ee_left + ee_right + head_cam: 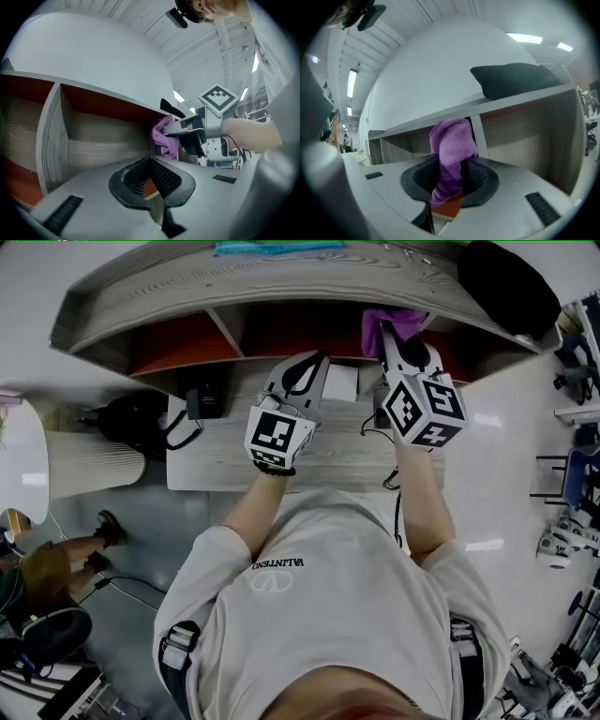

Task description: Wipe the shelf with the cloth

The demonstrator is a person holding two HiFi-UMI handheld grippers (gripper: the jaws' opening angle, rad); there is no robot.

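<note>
The shelf (281, 287) has wood-grain compartments with orange-red backs, split by upright dividers. A black bundle (506, 282) and a teal item (277, 247) lie on its top board. Below, on the tabletop (216, 460), a black box (203, 395) and a white box (339, 382) sit under the compartments. The right gripper (392, 334) has its fingers clamped on the purple cloth (394, 320), held at a divider's front edge. The left gripper (314, 362) points at the shelf, fingers closed on nothing.
</note>
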